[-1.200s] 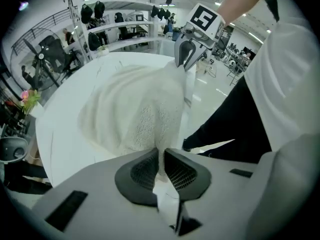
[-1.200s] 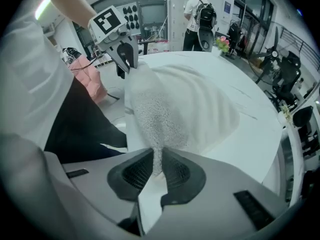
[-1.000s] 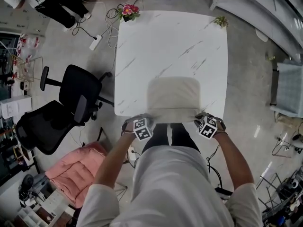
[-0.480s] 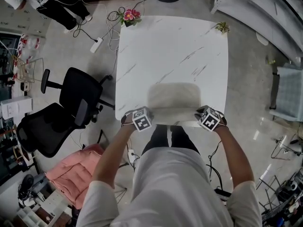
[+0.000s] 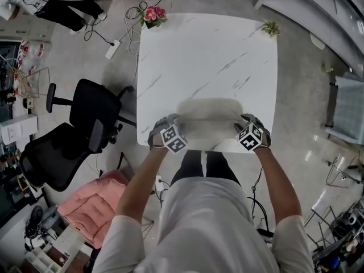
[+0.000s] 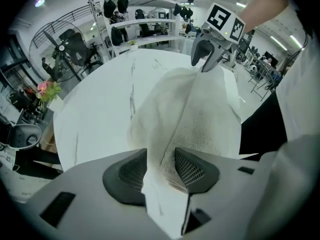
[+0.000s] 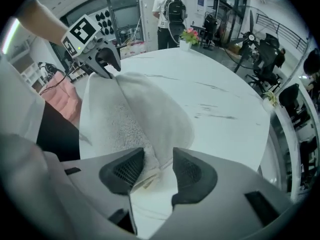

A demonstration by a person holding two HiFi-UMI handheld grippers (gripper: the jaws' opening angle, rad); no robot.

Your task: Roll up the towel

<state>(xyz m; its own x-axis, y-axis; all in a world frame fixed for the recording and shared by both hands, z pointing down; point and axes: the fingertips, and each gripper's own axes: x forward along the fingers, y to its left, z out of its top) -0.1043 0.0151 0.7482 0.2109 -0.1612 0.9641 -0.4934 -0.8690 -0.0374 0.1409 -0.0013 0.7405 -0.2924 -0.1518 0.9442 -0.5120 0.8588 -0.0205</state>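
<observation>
A cream towel (image 5: 207,118) lies on the white marble table (image 5: 205,50) near its front edge, with its near part folded over into a thick hump. My left gripper (image 5: 170,123) is at the towel's left end and my right gripper (image 5: 245,121) at its right end, both pointing steeply down. In the left gripper view the towel (image 6: 200,119) runs between the jaws of the left gripper (image 6: 161,166), which have just been opening. In the right gripper view the towel's edge (image 7: 145,109) lies against one pad of the right gripper (image 7: 159,166), whose jaws have also just been opening, leaving a gap at the other pad.
A pot of pink flowers (image 5: 152,15) stands at the table's far left corner and a small plant (image 5: 271,28) at the far right. Two black office chairs (image 5: 91,112) and a pink cushion (image 5: 91,203) are on the floor to the left. The person stands at the table's front edge.
Both grippers have moved away from the person and onto the table, carrying the towel's near edge over itself. The towel's outline is now shorter front to back.
</observation>
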